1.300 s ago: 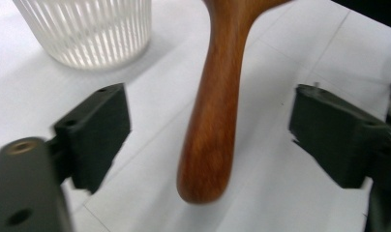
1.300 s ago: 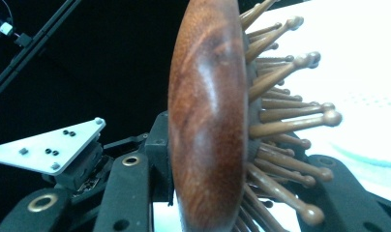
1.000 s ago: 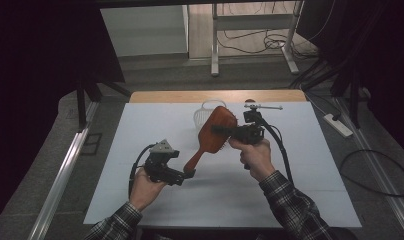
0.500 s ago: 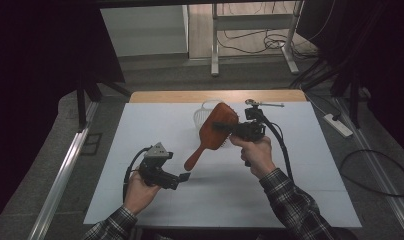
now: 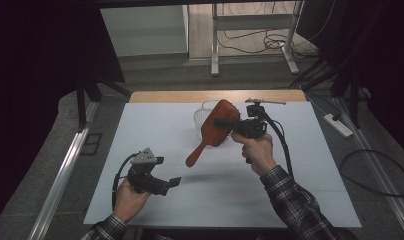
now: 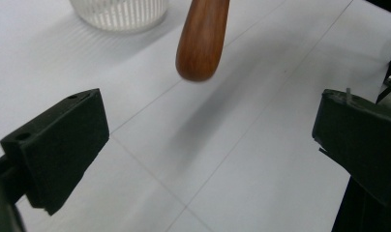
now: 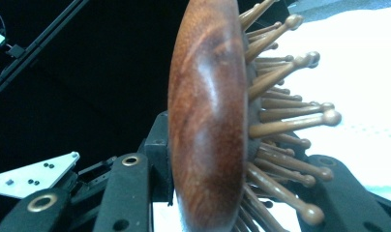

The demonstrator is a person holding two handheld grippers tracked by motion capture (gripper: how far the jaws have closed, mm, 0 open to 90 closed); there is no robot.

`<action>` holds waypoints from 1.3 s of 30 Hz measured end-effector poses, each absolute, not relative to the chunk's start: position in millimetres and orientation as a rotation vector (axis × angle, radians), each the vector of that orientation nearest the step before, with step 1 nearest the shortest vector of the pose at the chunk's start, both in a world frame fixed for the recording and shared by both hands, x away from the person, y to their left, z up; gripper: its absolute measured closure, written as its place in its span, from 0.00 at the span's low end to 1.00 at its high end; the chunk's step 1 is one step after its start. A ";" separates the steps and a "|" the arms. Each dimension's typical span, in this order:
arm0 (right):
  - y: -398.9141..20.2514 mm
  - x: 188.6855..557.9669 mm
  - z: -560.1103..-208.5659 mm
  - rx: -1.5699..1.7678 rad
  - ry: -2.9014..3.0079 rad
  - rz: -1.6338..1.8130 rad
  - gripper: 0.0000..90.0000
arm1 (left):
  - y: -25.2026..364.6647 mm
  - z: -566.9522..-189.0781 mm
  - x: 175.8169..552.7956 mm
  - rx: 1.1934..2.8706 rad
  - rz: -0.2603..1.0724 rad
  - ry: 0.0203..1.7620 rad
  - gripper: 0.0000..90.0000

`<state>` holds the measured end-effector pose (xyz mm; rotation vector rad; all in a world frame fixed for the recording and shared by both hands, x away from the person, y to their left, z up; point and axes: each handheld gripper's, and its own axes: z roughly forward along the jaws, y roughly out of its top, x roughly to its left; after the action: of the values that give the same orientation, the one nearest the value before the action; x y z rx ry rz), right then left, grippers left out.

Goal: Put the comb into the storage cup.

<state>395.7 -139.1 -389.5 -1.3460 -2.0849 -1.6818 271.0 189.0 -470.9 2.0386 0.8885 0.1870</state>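
Now that your left gripper (image 5: 171, 183) has let go of the handle and drawn back toward you, its jaws stand spread with nothing between them; a second ago they were at the handle's tip; the wooden hairbrush (image 5: 215, 129) now hangs in the air over the white table (image 5: 310, 200), pinched at its head by your right gripper (image 5: 229, 126) alone; the handle slants down toward you, just in front of the ribbed white basket (image 5: 199, 120); the handover looks complete, so the right hand is free to place the brush.
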 end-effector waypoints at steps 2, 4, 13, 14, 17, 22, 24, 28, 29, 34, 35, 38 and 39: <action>-138.5 396.6 -388.3 -1.345 -2.089 -1.683 0.62 | 193.3 -472.4 268.3 2.027 0.183 0.901 0.00; -138.0 397.6 -387.1 -1.349 -2.095 -1.685 0.62 | 196.8 -473.5 266.3 2.015 0.173 0.909 0.00; -137.9 404.5 -383.3 -1.370 -2.096 -1.698 0.62 | 214.1 -477.7 252.9 2.013 0.178 0.953 0.00; -138.2 405.6 -382.7 -1.375 -2.093 -1.700 0.62 | 215.7 -478.5 251.6 2.010 0.177 0.957 0.00; -138.5 408.3 -381.4 -1.382 -2.093 -1.706 0.62 | 220.1 -479.2 248.5 2.004 0.176 0.971 0.00; -138.9 412.3 -378.1 -1.396 -2.102 -1.711 0.62 | 226.9 -480.6 243.2 1.996 0.181 0.982 0.00; -139.9 414.0 -376.9 -1.404 -2.104 -1.716 0.62 | 229.3 -480.9 240.3 1.993 0.185 0.979 0.00; -143.1 417.2 -375.4 -1.421 -2.099 -1.729 0.62 | 234.2 -481.7 235.0 1.990 0.183 0.998 0.00; -143.7 417.9 -375.3 -1.424 -2.097 -1.730 0.62 | 236.0 -481.9 233.5 1.988 0.185 1.006 0.00; -146.5 421.8 -373.7 -1.439 -2.089 -1.741 0.62 | 240.1 -480.7 227.7 1.983 0.213 1.014 0.00; -147.1 423.0 -373.4 -1.446 -2.086 -1.744 0.62 | 240.7 -480.8 226.6 1.985 0.218 1.018 0.00; -148.4 425.7 -372.1 -1.457 -2.088 -1.743 0.62 | 242.9 -481.4 224.5 1.987 0.232 1.030 0.00; -148.8 426.9 -371.4 -1.460 -2.088 -1.746 0.62 | 243.4 -481.4 224.2 1.987 0.231 1.031 0.00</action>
<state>426.9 -148.8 -371.4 -1.4605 -2.0884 -1.7465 224.2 243.4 -481.4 1.9871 1.0314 0.2311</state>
